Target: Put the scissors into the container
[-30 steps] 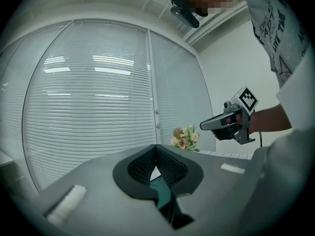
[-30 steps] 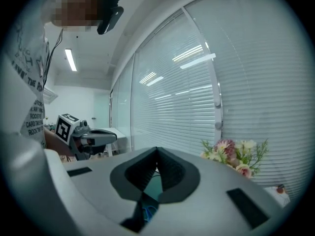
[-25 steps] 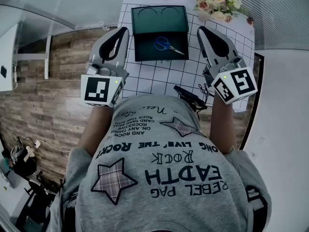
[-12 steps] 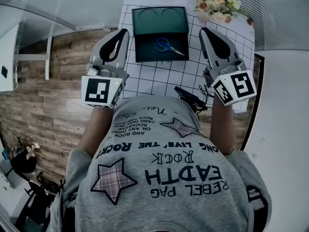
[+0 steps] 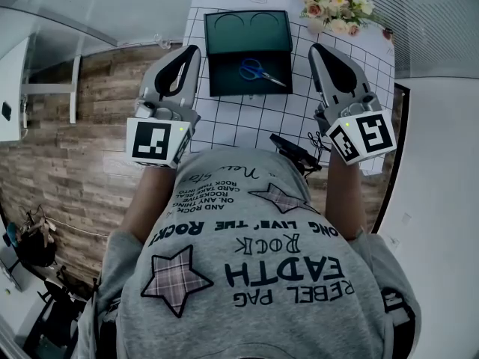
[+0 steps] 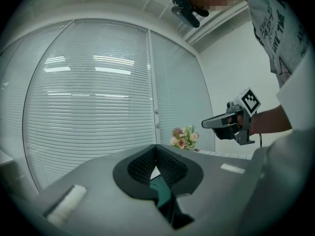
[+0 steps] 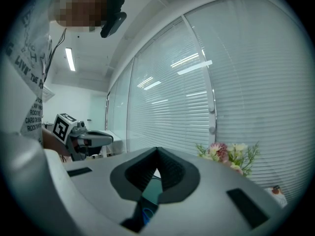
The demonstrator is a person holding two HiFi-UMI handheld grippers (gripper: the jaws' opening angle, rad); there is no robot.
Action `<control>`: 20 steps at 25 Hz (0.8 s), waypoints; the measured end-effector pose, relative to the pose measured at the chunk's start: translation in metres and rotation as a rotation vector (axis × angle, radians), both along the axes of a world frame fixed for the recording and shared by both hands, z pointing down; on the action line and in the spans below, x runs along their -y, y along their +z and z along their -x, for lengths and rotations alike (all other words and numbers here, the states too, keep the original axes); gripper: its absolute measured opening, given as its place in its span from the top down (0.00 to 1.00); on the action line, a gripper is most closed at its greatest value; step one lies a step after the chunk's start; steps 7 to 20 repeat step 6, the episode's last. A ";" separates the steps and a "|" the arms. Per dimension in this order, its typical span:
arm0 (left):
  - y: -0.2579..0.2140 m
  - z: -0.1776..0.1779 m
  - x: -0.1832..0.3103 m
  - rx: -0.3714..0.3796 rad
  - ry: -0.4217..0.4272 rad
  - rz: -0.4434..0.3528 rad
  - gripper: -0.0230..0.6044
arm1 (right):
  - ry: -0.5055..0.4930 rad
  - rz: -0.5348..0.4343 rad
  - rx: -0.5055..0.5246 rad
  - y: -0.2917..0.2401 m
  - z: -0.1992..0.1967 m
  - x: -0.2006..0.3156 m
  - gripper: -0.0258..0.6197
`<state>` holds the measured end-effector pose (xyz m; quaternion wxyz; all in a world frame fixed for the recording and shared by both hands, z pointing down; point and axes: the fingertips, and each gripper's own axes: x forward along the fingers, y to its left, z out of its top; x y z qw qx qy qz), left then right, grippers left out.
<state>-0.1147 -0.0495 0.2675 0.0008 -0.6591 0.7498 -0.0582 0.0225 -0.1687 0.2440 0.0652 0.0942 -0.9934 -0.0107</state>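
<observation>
Head view consulted: where are the scissors (image 5: 260,71) seen?

— Lying flat on the floor of the container (image 5: 247,32), toward its wall nearest the person.

— And relative to the grippers?

— The left gripper (image 5: 192,49) is held just outside the container's left wall and the right gripper (image 5: 315,49) just outside its right wall. The scissors are touched by neither.

— Which way are they pointed?

— The blue handles are set near the container's middle. The blades are aimed toward its near right corner, so the long axis is slanted.

— Jaws?

— Both pairs are seen pressed together, with nothing held.
</observation>
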 end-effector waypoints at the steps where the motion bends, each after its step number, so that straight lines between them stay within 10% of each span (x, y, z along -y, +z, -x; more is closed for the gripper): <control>1: 0.001 0.000 0.000 0.000 0.001 0.001 0.95 | 0.001 0.000 -0.001 0.000 0.000 0.000 0.94; 20: 0.002 0.002 0.001 0.000 -0.006 0.003 0.95 | 0.003 -0.004 -0.009 0.002 0.002 0.002 0.94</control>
